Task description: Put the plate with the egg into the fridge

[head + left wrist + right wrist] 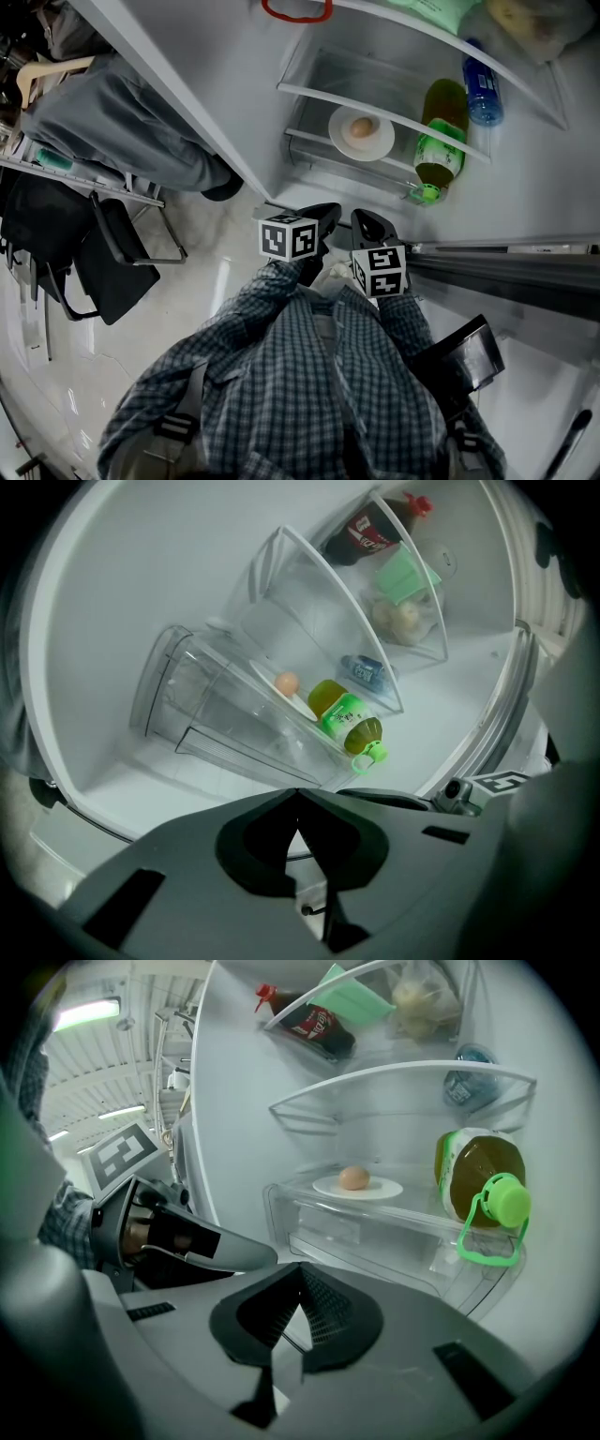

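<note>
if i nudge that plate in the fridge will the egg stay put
Probably not: the egg sits loose on a shallow plate, so it would likely roll. The plate looks smooth and rests on a clear shelf, so it may slide easily. The shell could crack if it rolls off.

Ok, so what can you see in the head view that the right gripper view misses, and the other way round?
Only the head view shows the person's checked shirt and the black chair out on the floor. Only the right gripper view shows the dark sauce bottle with a red cap on the upper shelf, and the ceiling lights behind. Both show the plate with the egg already on a fridge shelf, and the green-capped bottle beside it.
</note>
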Motion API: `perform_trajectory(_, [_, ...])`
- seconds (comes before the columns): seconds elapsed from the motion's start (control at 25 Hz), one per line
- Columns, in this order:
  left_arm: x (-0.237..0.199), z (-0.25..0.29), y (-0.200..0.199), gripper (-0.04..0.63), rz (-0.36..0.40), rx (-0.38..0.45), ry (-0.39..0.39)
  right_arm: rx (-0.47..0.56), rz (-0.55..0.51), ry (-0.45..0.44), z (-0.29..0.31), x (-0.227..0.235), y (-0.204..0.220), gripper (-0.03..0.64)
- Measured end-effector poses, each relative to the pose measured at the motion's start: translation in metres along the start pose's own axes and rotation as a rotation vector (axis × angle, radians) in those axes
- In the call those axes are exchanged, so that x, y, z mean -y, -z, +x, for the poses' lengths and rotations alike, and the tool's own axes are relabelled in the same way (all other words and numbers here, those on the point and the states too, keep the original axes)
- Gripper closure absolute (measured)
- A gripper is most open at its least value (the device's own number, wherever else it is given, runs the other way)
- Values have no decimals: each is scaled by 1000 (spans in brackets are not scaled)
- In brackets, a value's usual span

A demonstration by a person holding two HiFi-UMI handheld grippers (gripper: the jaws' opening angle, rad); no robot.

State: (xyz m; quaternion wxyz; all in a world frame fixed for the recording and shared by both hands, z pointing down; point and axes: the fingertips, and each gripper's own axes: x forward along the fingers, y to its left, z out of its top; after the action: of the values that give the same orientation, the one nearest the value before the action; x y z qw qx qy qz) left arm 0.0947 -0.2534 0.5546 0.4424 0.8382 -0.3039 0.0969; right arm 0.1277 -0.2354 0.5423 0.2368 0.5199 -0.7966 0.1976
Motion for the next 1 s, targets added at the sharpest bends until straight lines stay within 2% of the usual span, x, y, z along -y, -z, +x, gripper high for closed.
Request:
perform_trajectory(0.64, [-1,0,3,588,-10,-10,2,-5,-22,-21,2,-6,3,611])
perform_trajectory(1.0, [5,2,4,589,13,-23,10,-14,-23,-28,3,-8,4,611])
